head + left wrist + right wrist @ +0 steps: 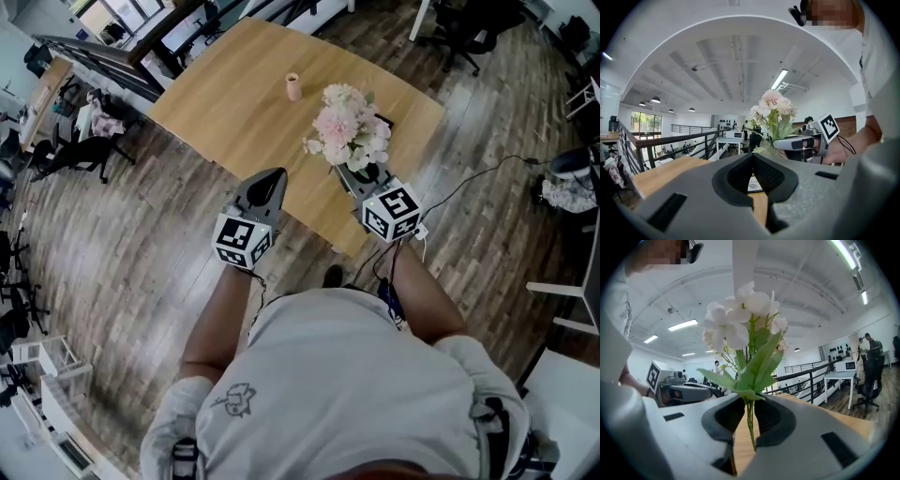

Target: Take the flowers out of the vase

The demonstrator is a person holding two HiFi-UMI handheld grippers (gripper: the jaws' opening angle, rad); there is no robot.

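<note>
Flowers (pixel 349 131), a pink and white bunch with green leaves, stand upright in the right gripper (pixel 364 178), whose fingers (pixel 771 416) are closed on the thin green stems (pixel 750 425). The bunch is clear of the small pink vase (pixel 293 86), which stands well apart from it, farther out on the wooden surface (pixel 225 103). Both of the person's forearms reach forward from the body, and the two grippers sit side by side over the near edge of the surface, pointing roughly level. The left gripper (pixel 270 176) has its fingers (pixel 736 173) pressed together with nothing between them.
</note>
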